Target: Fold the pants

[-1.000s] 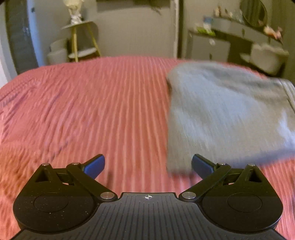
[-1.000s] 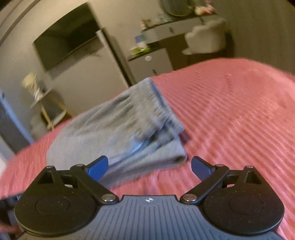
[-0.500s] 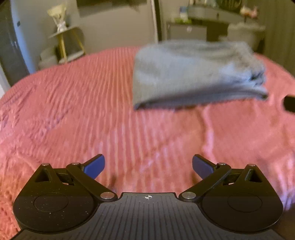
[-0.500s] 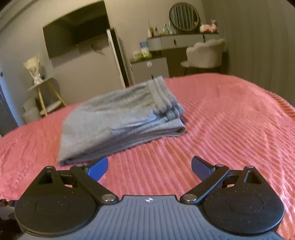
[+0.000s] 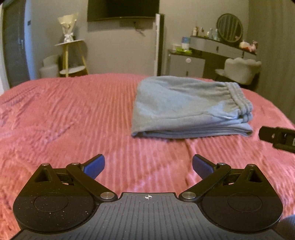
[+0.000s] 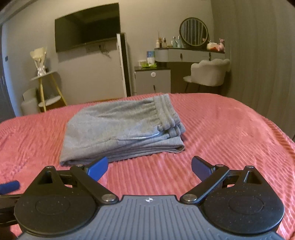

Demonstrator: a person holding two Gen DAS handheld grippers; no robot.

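Grey sweatpants (image 5: 189, 107) lie folded in a flat stack on the pink ribbed bedspread (image 5: 73, 120), waistband to the right. They also show in the right wrist view (image 6: 121, 129). My left gripper (image 5: 148, 164) is open and empty, held back from the pants' near edge. My right gripper (image 6: 149, 166) is open and empty, also short of the pants. A black part of the right gripper shows at the right edge of the left wrist view (image 5: 276, 138), and a blue fingertip of the left gripper (image 6: 9, 185) at the left edge of the right wrist view.
Beyond the bed stand a round side table with a bouquet (image 5: 70, 55), a wall TV (image 5: 121, 8), a small cabinet (image 5: 186, 62), a vanity with a round mirror (image 5: 229, 27) and a white chair (image 5: 241, 70).
Both grippers have drawn back and levelled, away from the folded pants. The pants lie still and now sit farther off in both views.
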